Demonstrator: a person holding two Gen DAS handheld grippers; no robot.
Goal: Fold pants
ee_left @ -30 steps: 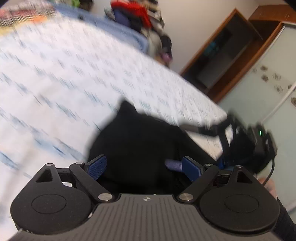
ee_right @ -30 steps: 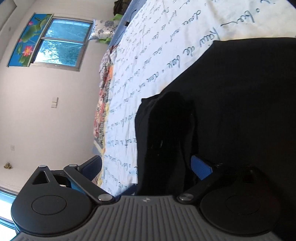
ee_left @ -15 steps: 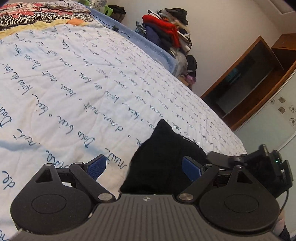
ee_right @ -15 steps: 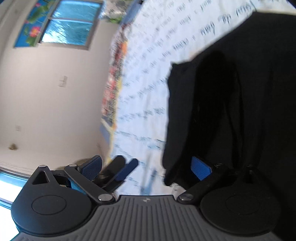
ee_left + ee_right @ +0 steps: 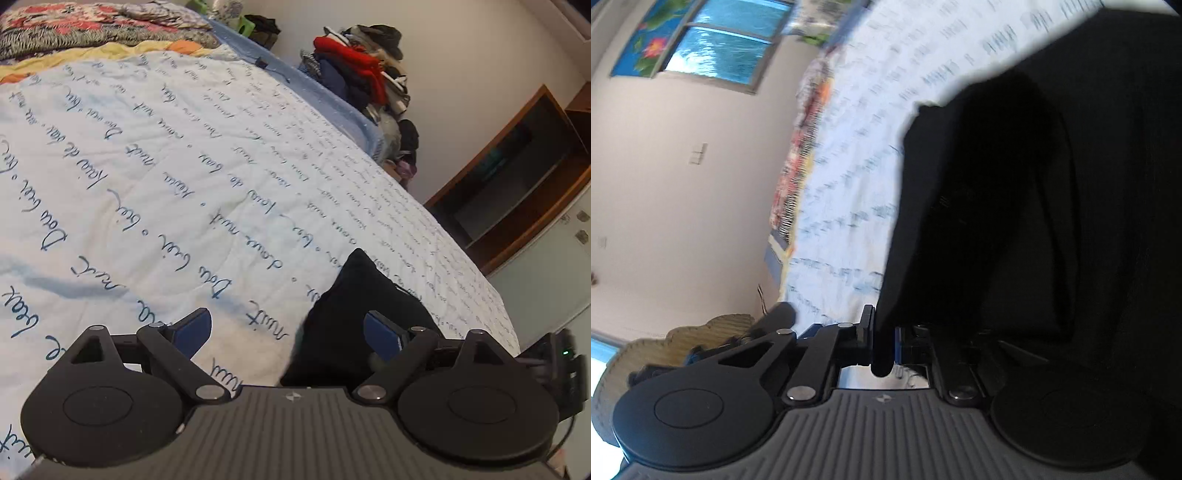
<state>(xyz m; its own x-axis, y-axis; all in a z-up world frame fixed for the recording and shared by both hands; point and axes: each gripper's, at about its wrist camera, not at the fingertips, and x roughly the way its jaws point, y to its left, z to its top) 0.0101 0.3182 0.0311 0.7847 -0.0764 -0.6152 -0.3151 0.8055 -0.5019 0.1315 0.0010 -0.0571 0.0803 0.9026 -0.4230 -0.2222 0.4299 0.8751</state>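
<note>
1. Just closed: right gripper (image 5: pixel 882 343) jaws, wide apart in the earlier frame, now clamped together on a thin fold of the black pants (image 5: pixel 1015 206) at their edge.
2. Shifted since the earlier frame: left wrist view, less of the pants (image 5: pixel 354 306) visible, more quilt.
3. Left gripper (image 5: pixel 288 328) jaws spread wide, gripping nothing; right blue pad (image 5: pixel 382 334) over the pants, left pad over the quilt.
4. Pants lying on the white script-printed quilt (image 5: pixel 184 166), near its edge.
5. Clothes pile (image 5: pixel 362 77) beyond the bed; window (image 5: pixel 713 40) on the wall.
</note>
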